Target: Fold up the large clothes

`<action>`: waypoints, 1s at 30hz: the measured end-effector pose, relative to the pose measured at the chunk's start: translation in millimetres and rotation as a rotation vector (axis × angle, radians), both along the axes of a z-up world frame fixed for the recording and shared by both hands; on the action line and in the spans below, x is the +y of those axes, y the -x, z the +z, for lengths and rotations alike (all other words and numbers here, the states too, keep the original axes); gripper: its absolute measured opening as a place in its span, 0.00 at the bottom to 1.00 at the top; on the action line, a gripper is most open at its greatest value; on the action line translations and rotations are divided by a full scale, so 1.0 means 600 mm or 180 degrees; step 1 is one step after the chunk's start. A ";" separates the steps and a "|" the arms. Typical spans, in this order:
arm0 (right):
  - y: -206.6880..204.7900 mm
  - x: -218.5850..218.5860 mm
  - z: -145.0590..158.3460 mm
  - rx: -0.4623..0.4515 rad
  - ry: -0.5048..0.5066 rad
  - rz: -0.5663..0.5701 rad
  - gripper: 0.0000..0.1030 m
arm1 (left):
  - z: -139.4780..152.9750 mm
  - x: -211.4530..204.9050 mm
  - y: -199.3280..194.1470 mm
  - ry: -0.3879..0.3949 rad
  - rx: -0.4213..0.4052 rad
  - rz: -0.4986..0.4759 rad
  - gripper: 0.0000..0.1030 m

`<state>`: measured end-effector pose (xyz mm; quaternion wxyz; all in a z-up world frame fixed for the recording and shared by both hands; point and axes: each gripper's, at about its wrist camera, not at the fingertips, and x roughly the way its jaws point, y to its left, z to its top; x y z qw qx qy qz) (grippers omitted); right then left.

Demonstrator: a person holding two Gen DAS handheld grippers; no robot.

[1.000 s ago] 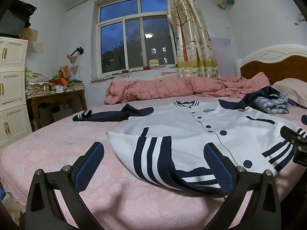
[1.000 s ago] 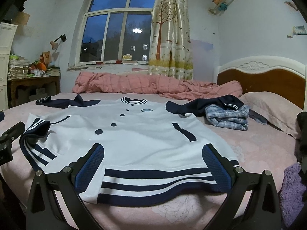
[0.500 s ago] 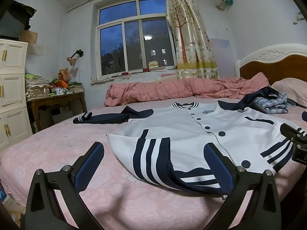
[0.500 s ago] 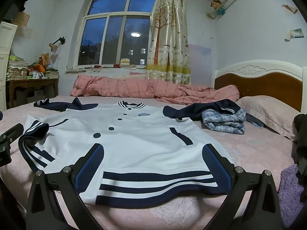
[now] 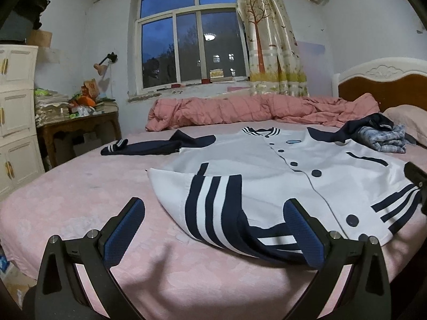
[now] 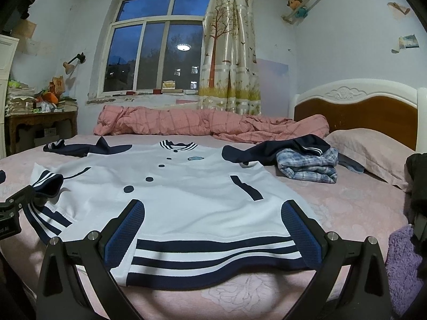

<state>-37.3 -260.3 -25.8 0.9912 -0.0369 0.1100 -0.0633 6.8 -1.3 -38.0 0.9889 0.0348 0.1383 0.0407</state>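
Observation:
A white varsity jacket (image 5: 267, 165) (image 6: 181, 192) with navy sleeves, navy buttons and a striped hem lies face up on the pink bed (image 5: 80, 202). Its lower left corner is folded over onto the body, showing the striped band (image 5: 213, 208). My left gripper (image 5: 213, 226) hovers open just short of that folded corner, with nothing between its fingers. Just above the striped hem (image 6: 213, 253), my right gripper (image 6: 213, 226) is open and empty. Each gripper's black frame shows at the edge of the other's view.
A folded plaid garment (image 6: 307, 168) under the jacket's right sleeve, a pillow (image 6: 373, 152) and a wooden headboard (image 6: 357, 117) are at the right. A rolled pink quilt (image 5: 240, 109) lies along the far side. A table (image 5: 74, 128) and white cabinet (image 5: 16, 117) stand left.
Both views have tilted up and drawn back slightly, so the jacket sits a little lower in frame. The jacket has not moved and both grippers stay open.

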 end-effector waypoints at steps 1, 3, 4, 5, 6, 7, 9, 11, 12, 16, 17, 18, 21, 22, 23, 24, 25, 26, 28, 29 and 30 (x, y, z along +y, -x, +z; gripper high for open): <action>0.000 -0.001 0.000 -0.0005 0.0000 -0.0001 1.00 | 0.000 0.002 -0.001 -0.0005 -0.0003 0.0001 1.00; 0.000 -0.001 0.000 -0.0008 -0.0006 -0.0001 1.00 | 0.001 0.003 -0.001 0.0004 -0.0005 -0.0007 1.00; 0.000 -0.001 0.000 -0.0007 -0.0012 -0.0001 1.00 | 0.001 0.003 -0.002 0.0004 -0.0008 -0.0003 1.00; 0.000 0.000 0.000 -0.0005 -0.0007 0.0000 1.00 | 0.001 0.002 -0.002 0.0001 -0.0020 0.0001 1.00; 0.000 0.000 -0.001 -0.0005 -0.0009 0.0000 1.00 | 0.001 0.002 -0.002 -0.0005 -0.0031 0.0004 1.00; 0.000 -0.001 -0.001 -0.0004 -0.0013 -0.0001 1.00 | 0.002 0.001 -0.001 -0.0013 -0.0043 0.0006 1.00; 0.000 -0.001 -0.001 0.0000 -0.0011 -0.0010 1.00 | 0.001 0.001 0.000 -0.0029 -0.0055 0.0018 1.00; 0.000 -0.005 0.000 0.0016 -0.0014 -0.0035 1.00 | 0.000 0.003 0.000 -0.0018 -0.0045 0.0007 1.00; 0.000 -0.006 0.000 0.0017 -0.0020 -0.0046 1.00 | 0.000 0.004 0.001 0.0011 -0.0043 -0.0013 1.00; 0.006 -0.012 0.004 -0.0019 -0.0060 -0.0070 1.00 | 0.001 0.010 0.006 0.0144 -0.0056 -0.0099 1.00; 0.006 -0.013 0.003 -0.0022 -0.0071 -0.0074 1.00 | 0.001 0.010 0.007 0.0139 -0.0073 -0.0094 1.00; 0.005 -0.013 0.004 -0.0022 -0.0080 -0.0077 1.00 | 0.002 0.011 0.008 0.0123 -0.0090 -0.0080 1.00; 0.005 -0.012 0.004 -0.0021 -0.0094 -0.0079 1.00 | 0.003 0.010 0.010 0.0101 -0.0120 -0.0067 1.00; 0.005 -0.012 0.004 -0.0022 -0.0091 -0.0078 1.00 | 0.005 0.010 0.010 0.0102 -0.0127 -0.0069 1.00; 0.005 -0.013 0.004 -0.0027 -0.0090 -0.0078 1.00 | 0.005 0.011 0.011 0.0101 -0.0137 -0.0070 1.00; 0.005 -0.013 0.004 -0.0033 -0.0091 -0.0079 1.00 | 0.005 0.011 0.012 0.0094 -0.0148 -0.0069 1.00; 0.005 -0.014 0.004 -0.0036 -0.0092 -0.0077 1.00 | 0.006 0.009 0.011 0.0088 -0.0151 -0.0072 1.00; 0.005 -0.014 0.004 -0.0040 -0.0090 -0.0075 1.00 | 0.005 0.010 0.009 0.0087 -0.0140 -0.0090 1.00; 0.005 -0.013 0.004 -0.0044 -0.0078 -0.0078 1.00 | 0.001 0.010 0.005 0.0069 -0.0104 -0.0091 1.00; 0.005 -0.014 0.004 -0.0042 -0.0085 -0.0080 1.00 | 0.000 0.010 0.003 0.0050 -0.0097 -0.0075 1.00; 0.004 -0.014 0.004 -0.0039 -0.0088 -0.0074 1.00 | -0.001 0.009 0.003 0.0034 -0.0092 -0.0080 1.00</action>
